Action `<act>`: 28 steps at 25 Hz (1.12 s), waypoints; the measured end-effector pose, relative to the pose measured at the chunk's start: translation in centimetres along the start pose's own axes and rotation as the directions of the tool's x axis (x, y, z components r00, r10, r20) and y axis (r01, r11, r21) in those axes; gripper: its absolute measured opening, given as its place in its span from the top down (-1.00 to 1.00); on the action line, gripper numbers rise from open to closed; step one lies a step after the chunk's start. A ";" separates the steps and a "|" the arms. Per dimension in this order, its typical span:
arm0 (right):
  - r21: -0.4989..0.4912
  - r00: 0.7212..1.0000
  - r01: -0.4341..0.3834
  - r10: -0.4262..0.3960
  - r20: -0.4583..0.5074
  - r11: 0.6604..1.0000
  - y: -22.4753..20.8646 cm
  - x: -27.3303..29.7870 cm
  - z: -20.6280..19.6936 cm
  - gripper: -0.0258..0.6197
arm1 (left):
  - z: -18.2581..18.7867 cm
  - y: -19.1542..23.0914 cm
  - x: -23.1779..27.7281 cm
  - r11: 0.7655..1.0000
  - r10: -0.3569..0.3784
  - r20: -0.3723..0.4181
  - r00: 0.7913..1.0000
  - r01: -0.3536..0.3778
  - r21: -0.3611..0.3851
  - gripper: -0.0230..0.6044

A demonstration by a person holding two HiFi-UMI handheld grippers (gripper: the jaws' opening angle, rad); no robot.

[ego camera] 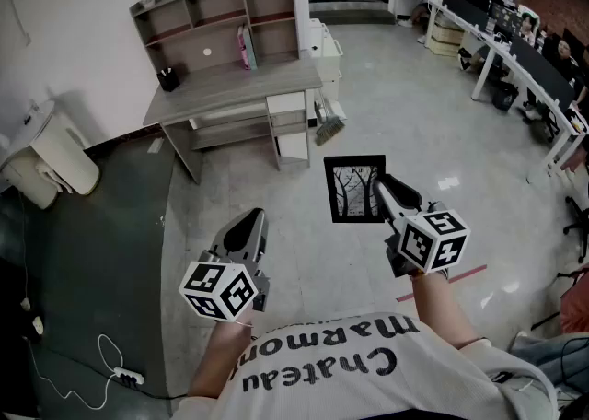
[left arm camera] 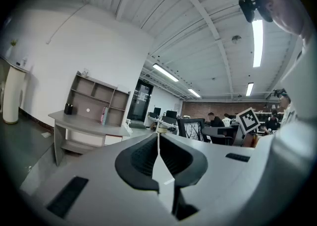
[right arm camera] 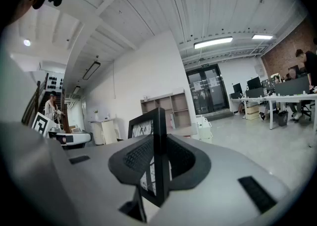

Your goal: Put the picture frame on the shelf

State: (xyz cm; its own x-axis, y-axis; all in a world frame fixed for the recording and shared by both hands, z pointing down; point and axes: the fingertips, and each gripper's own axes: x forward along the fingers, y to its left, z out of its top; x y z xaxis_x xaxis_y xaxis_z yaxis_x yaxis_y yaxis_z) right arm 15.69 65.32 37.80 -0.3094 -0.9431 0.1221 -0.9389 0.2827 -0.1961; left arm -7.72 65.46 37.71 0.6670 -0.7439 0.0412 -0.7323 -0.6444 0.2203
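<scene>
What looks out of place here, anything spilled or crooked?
Nothing looks spilled or broken. Only the picture frame stands out: the right gripper holds it by one edge in mid-air, far from the shelf on the desk.

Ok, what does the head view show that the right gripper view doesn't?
Only the head view: the power strip on the dark floor, the red tape line, and the picture frame face-on with its tree print. Only the right gripper view: the ceiling lights and the jaws of the right gripper clamped on the frame's edge. Both: the frame itself and the desk shelf.
</scene>
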 end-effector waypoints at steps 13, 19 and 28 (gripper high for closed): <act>0.028 0.999 0.012 -0.013 0.041 1.000 2.6 5.6 1.3 0.64 | 2.8 6.4 -0.1 1.000 -0.006 0.027 1.000 0.006 0.019 0.84; 0.019 0.999 0.014 -0.014 0.029 1.000 4.0 7.5 -0.8 0.64 | 1.8 8.8 -0.8 1.000 -0.024 0.045 0.999 0.024 -0.005 0.85; 0.076 0.999 -0.043 0.044 -0.012 0.996 5.6 12.3 -1.8 0.64 | 0.2 12.2 0.7 0.998 -0.018 0.006 1.000 0.018 -0.052 0.85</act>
State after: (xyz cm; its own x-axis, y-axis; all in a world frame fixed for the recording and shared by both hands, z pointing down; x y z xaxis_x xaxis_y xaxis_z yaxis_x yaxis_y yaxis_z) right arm 6.41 55.65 39.99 -0.3519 -0.9276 0.1251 -0.9107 0.3084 -0.2747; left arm -16.20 57.07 40.18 0.6790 -0.7335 0.0315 -0.7120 -0.6474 0.2719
